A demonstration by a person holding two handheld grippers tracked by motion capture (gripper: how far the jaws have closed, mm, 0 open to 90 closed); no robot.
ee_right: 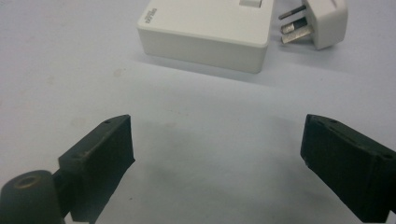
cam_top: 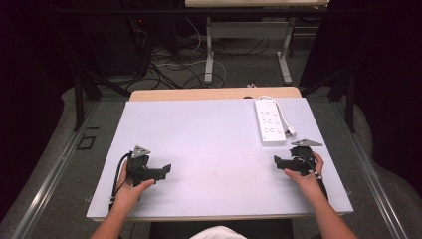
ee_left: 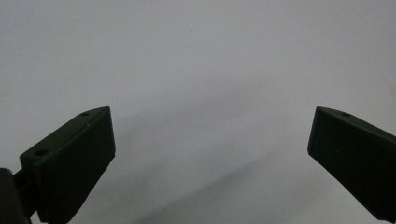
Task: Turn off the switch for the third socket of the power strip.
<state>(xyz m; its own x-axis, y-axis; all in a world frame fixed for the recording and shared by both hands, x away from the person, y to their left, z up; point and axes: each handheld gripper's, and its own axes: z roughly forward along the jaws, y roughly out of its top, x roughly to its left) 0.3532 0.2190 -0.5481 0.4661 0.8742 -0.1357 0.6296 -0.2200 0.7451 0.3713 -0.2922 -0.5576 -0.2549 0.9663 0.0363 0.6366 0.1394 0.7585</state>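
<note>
One power strip (cam_top: 269,121) and one plug (ee_right: 322,21) lie on the table (cam_top: 209,144); left gripper (cam_top: 166,169) and right gripper (cam_top: 276,160) gape wide, apparently empty.

table top (cam_top: 214,149): smooth, matt, pale grey sheet, lightly scuffed and speckled in front of the power strip; a light wood-look edge shows along its far side
power strip (cam_top: 269,121): white plastic, smooth with a slight sheen; in the right gripper view (ee_right: 205,32) its end face looks flat and clean with small grey print
plug (ee_right: 322,21): white plastic body, satin, just beside the power strip's end; bare metal prongs, dull grey
left gripper (ee_left: 210,154): matt black plastic, inner pads finely textured
right gripper (ee_right: 217,154): matt black plastic, edges a little worn and dusty; grey plate on top, dull metal look
</note>
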